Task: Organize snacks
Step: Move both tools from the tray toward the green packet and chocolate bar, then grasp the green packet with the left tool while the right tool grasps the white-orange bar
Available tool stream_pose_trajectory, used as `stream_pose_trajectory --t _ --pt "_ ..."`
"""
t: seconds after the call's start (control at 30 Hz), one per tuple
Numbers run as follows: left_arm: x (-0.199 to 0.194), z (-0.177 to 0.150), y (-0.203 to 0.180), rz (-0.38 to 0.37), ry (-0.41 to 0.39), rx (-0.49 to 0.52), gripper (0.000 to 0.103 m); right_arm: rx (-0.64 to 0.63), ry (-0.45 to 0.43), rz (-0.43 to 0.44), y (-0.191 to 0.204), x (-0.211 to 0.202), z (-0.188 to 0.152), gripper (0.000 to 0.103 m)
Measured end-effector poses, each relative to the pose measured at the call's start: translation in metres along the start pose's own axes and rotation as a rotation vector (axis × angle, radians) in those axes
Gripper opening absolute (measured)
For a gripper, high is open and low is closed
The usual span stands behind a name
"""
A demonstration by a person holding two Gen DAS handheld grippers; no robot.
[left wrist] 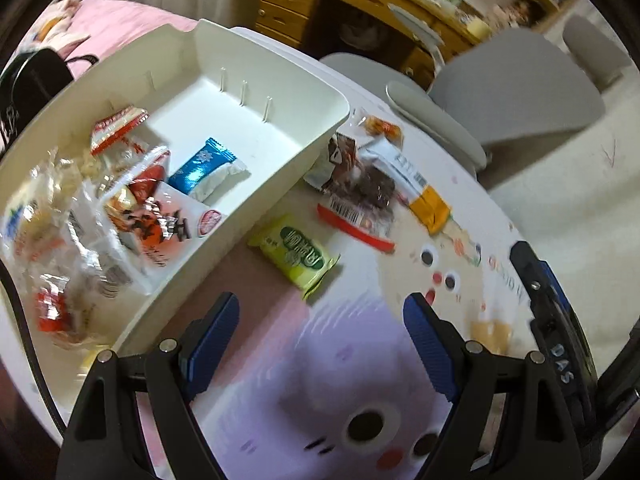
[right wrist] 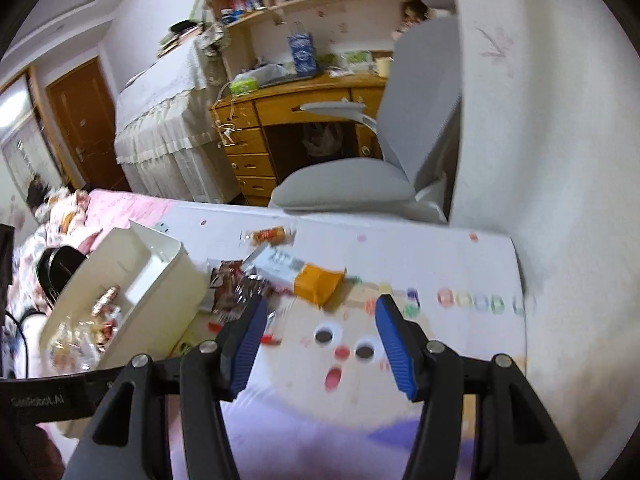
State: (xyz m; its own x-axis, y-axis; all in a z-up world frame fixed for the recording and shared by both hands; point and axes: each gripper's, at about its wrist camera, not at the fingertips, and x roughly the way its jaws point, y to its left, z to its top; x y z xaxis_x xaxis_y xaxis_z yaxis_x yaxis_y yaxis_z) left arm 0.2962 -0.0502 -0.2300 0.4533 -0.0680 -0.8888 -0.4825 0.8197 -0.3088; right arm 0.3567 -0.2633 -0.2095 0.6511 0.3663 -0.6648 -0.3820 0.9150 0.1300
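Observation:
A white bin (left wrist: 256,196) holds several snack packets, among them a blue one (left wrist: 204,166) and red-and-white ones (left wrist: 160,224). Loose on the mat beside it lie a green packet (left wrist: 298,258), a dark chocolate packet with a red edge (left wrist: 356,196), an orange-and-white packet (left wrist: 420,192) and a small clear orange one (left wrist: 380,126). My left gripper (left wrist: 320,332) is open and empty above the mat, just short of the green packet. My right gripper (right wrist: 318,338) is open and empty, near the orange-and-white packet (right wrist: 312,276); the bin (right wrist: 160,280) is to its left.
A cartoon-printed mat (right wrist: 440,264) covers the table. A grey office chair (right wrist: 360,184) stands beyond the far edge, a wooden desk with shelves (right wrist: 288,120) behind it. A white wall (right wrist: 560,160) is at right. A pink bed (left wrist: 120,24) lies behind the bin.

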Motion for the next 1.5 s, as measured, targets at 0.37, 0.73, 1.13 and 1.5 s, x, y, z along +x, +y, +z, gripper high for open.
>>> stream_pose_trajectory --t 0.37,0.73,1.13,1.5 --pt "0.051 -0.001 0.008 0.061 -0.093 -0.122 0.083 -0.272 -0.024 0.003 0.022 0.072 -0.005 0.058" --pt "0.076 0.005 0.004 0.1 -0.11 -0.23 0.083 -0.463 0.031 -0.049 0.029 0.117 -0.012 0.058" --pt "0.087 0.014 0.01 0.2 -0.129 -0.303 0.068 -0.562 0.067 -0.03 0.036 0.139 -0.014 0.059" --pt "0.095 0.014 0.012 0.191 -0.097 -0.281 0.039 -0.614 0.114 0.02 0.045 0.151 -0.001 0.062"
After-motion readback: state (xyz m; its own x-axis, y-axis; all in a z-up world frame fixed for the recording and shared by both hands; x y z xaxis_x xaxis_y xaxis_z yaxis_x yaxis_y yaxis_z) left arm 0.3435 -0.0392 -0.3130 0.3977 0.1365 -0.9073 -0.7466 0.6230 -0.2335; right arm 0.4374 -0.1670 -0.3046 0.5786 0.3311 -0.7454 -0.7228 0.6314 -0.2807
